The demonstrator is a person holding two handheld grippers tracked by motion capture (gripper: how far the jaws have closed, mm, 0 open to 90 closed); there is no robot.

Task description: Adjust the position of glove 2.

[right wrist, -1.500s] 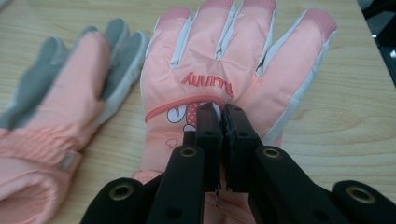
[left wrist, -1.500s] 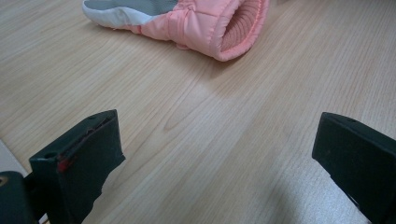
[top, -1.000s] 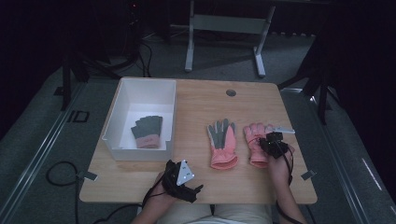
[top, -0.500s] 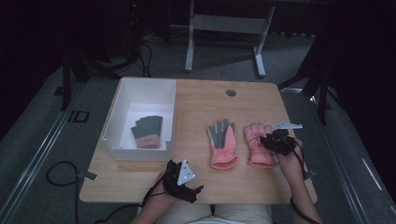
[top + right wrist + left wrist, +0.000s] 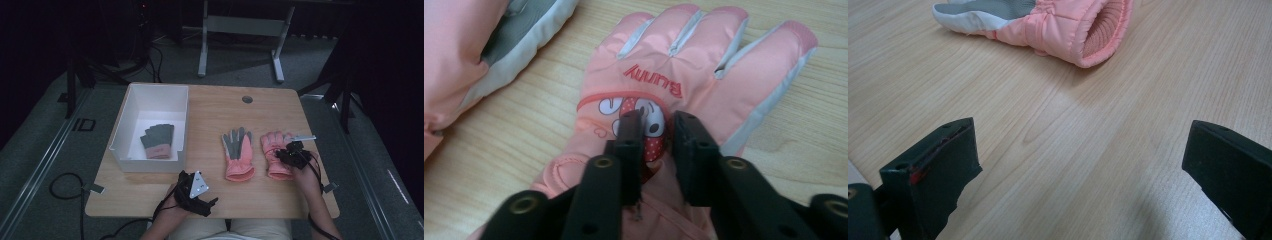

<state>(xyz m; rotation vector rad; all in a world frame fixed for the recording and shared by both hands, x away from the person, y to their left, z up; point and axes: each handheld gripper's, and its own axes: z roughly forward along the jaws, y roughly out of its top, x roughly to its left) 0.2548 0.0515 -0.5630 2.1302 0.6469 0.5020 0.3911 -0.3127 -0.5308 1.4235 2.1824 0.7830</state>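
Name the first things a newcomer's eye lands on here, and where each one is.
Two pink gloves lie side by side right of centre on the wooden table: one palm-up, and the printed glove beside it, pinched at its back by the right gripper. A white bin on the left holds a grey glove.

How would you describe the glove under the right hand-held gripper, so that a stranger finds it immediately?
On the light wooden table, right of the white rectangular bin, two pink padded gloves lie side by side. It is the right-hand pink glove, back up; unlike its grey-palmed neighbour, it shows a cartoon picture and red lettering.
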